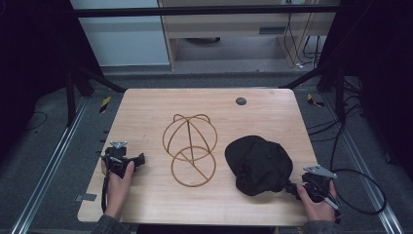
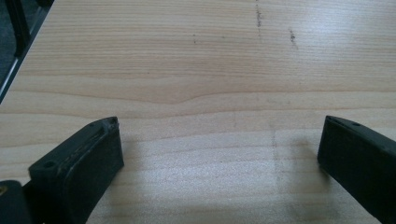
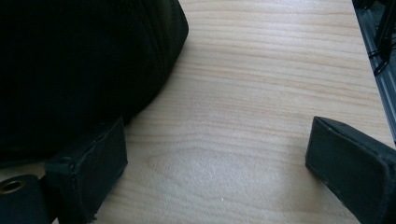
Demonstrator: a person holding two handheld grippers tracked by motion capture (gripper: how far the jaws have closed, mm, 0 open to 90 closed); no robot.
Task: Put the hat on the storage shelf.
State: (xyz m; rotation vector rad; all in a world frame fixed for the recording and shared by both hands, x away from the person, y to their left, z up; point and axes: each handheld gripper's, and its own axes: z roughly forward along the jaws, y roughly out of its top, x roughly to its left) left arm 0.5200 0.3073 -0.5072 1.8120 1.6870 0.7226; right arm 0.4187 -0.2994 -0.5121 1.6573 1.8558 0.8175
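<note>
Cap (image 1: 258,165): black, soft fabric, rounded and slumped – it lies on the table's right half, just left of your right gripper (image 1: 292,187)
Wire stand (image 1: 190,149): thin tan wire, a domed cage over a ring base, mid-table, apart from the cap
Table (image 1: 146,107): pale wood, fine straight grain
Right gripper: low at the near right edge, jaws spread wide, nothing clamped – one jaw sits at the cap's edge
Left gripper (image 1: 141,160): your hand rests it on the left side, pointing right, jaws wide over bare wood
</note>
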